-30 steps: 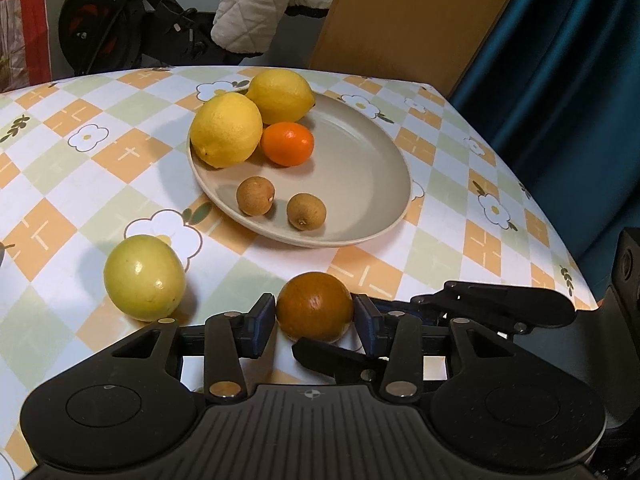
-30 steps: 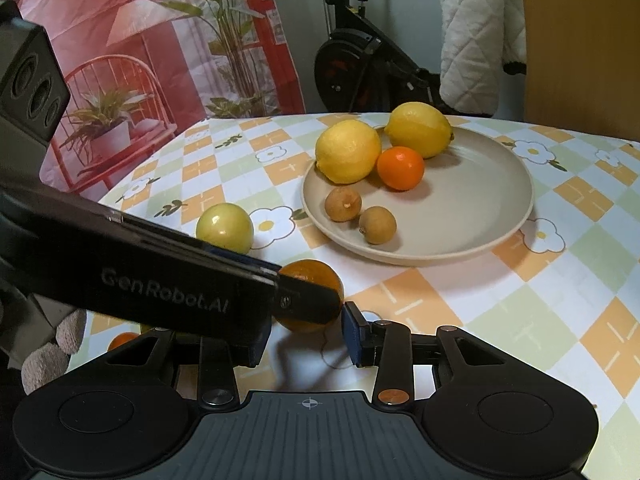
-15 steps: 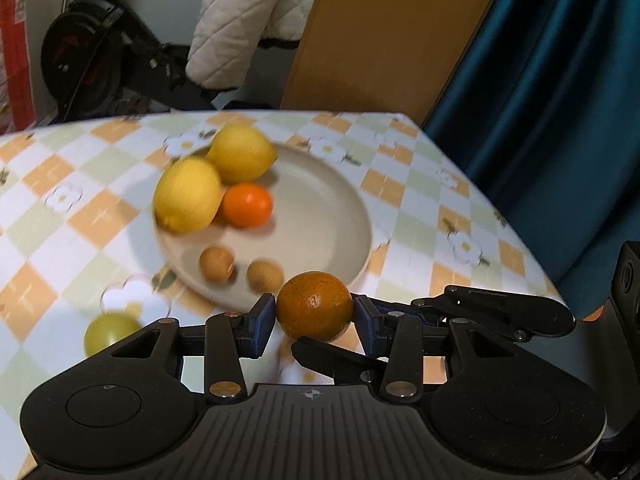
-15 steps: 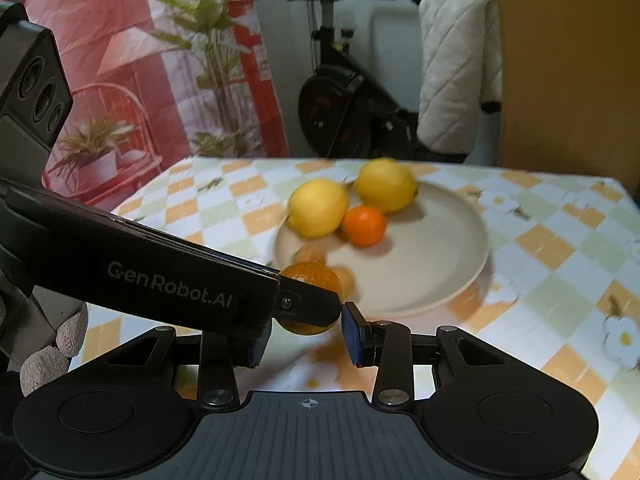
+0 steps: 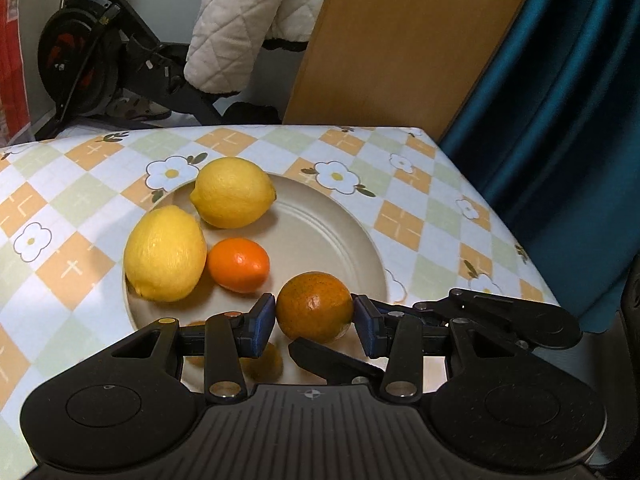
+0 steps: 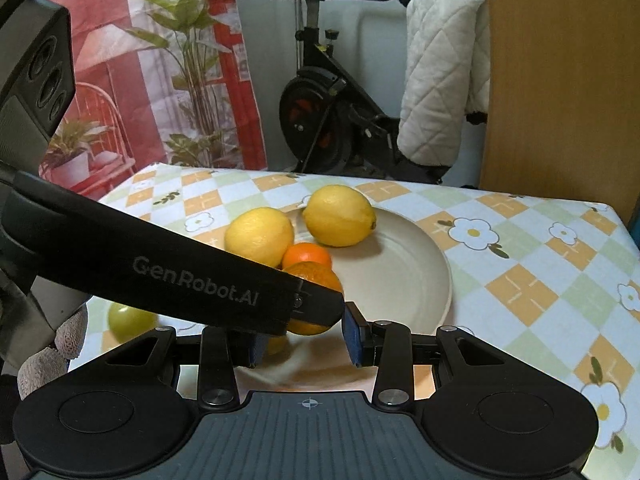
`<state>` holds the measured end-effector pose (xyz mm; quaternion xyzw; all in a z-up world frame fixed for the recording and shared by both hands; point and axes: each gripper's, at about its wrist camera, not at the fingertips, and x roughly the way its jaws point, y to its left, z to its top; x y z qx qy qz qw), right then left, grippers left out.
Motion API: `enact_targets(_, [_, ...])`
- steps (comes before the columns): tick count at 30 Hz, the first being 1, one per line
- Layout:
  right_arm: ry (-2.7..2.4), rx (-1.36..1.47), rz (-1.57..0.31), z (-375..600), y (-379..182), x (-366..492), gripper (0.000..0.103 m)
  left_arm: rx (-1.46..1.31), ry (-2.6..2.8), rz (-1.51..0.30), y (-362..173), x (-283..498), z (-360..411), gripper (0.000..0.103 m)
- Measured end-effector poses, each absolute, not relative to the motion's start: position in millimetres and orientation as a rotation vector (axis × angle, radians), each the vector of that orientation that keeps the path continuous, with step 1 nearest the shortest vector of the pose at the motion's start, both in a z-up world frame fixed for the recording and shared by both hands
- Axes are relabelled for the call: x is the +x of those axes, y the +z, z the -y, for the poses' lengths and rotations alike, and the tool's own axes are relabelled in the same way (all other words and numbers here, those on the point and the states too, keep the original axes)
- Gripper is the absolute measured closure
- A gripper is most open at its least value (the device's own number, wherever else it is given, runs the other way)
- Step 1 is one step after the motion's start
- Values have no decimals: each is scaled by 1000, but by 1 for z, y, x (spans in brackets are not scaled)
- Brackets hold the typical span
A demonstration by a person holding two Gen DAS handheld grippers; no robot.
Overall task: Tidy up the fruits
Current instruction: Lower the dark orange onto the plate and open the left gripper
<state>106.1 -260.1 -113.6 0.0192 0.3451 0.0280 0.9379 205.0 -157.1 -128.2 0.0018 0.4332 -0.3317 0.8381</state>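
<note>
My left gripper (image 5: 314, 322) is shut on a dark, speckled orange (image 5: 314, 306), held just above the near part of the beige plate (image 5: 320, 232). On the plate lie two lemons (image 5: 164, 254) (image 5: 234, 192) and a small bright orange (image 5: 238, 264). A small brown fruit (image 5: 262, 360) peeks out under my fingers. In the right wrist view the left gripper's finger (image 6: 200, 276) crosses in front and hides one pad. My right gripper (image 6: 306, 340) stands narrowly apart with the held orange (image 6: 316, 280) at its tips. Whether its pads touch the orange I cannot tell.
A green round fruit (image 6: 130, 318) lies on the checked tablecloth left of the plate (image 6: 400, 272). The table's right edge (image 5: 500, 216) drops off beside a blue curtain (image 5: 560, 120). Behind the table stand an exercise bike (image 6: 320, 120), a white quilted coat (image 6: 440, 80) and a wooden board (image 5: 400, 40).
Both grippers have moved forward and slightly up with the dark orange, from the tablecloth in front of the plate to over the plate's near part. The jaws stand as before.
</note>
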Motion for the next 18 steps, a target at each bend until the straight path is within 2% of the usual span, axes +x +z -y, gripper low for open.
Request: enact_targets(18, [88, 98, -765, 246, -132, 144, 67, 25, -613, -942, -141, 225, 137, 58])
